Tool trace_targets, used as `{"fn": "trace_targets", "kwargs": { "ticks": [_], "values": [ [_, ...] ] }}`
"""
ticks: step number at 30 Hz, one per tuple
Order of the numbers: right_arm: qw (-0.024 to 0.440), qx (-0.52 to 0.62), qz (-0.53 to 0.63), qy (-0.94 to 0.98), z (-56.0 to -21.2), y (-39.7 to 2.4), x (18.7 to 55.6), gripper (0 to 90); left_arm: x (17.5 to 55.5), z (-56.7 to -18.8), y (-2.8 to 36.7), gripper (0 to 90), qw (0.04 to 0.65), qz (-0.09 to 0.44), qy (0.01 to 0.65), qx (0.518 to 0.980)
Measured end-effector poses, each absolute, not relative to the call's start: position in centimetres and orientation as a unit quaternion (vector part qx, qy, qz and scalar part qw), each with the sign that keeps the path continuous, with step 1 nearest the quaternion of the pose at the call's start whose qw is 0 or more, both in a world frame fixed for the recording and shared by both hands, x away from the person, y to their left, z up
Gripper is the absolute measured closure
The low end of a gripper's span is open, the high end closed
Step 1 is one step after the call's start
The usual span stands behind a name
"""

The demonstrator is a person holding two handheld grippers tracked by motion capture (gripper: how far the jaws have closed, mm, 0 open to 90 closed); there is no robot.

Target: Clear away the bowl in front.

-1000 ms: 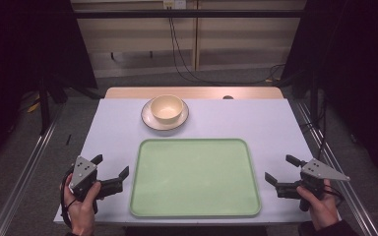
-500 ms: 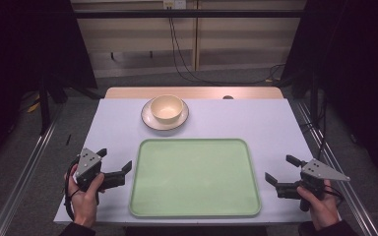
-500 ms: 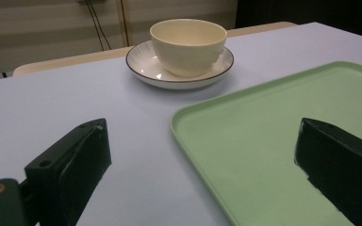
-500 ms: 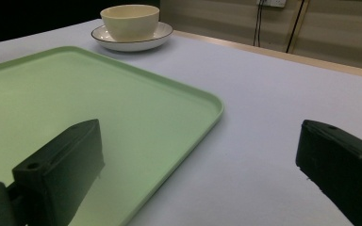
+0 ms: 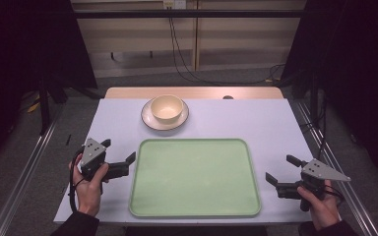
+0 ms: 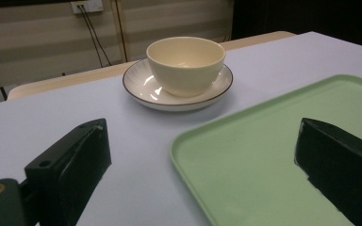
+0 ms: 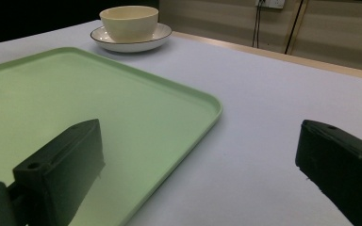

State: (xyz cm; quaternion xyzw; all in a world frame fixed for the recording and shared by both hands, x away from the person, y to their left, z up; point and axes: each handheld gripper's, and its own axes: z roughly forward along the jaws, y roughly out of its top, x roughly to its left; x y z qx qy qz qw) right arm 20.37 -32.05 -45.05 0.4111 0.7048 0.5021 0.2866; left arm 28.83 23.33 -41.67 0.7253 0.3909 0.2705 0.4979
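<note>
the bowl (image 5: 167, 107) is seen upright on the plate (image 5: 150, 118), at the far middle of the table (image 5: 256, 123), just beyond the far edge of the tray (image 5: 195, 178). its mouth is turned straight up; being round, no long axis can be told, and the plate under it lies flat. nothing is carried yet: the tray is bare and bowl and plate are untouched, so the work is judged to be at its start, with reach, grasp and any move onto the tray all left to do. the left gripper (image 5: 119, 157) is held just beside the tray's left edge, aimed toward the bowl, its jaws spread wide and empty. the right gripper (image 5: 282, 169) is held near the tray's right edge, jaws likewise apart, nothing between them.
</note>
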Motion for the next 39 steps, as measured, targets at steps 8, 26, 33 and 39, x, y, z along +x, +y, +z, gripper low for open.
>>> {"fn": "trace_targets", "kwargs": {
  "ticks": [8,26,33,39],
  "values": [
    [0.287,0.411,0.504,0.703,-45.0,-32.1,20.4,1.2,30.5,-41.7,22.8,4.0,0.49,0.266,0.389,0.733],
    [0.284,0.407,0.505,0.706,-45.1,-32.0,20.5,1.3,34.2,-40.7,20.2,4.3,0.494,0.253,0.359,0.75],
    [0.284,0.408,0.506,0.705,-45.1,-32.0,20.5,1.3,35.7,-40.4,20.1,4.4,0.497,0.248,0.364,0.748],
    [0.284,0.409,0.506,0.704,-45.1,-32.0,20.5,1.2,37.1,-40.2,19.9,4.3,0.504,0.234,0.366,0.746]
  ]
}}
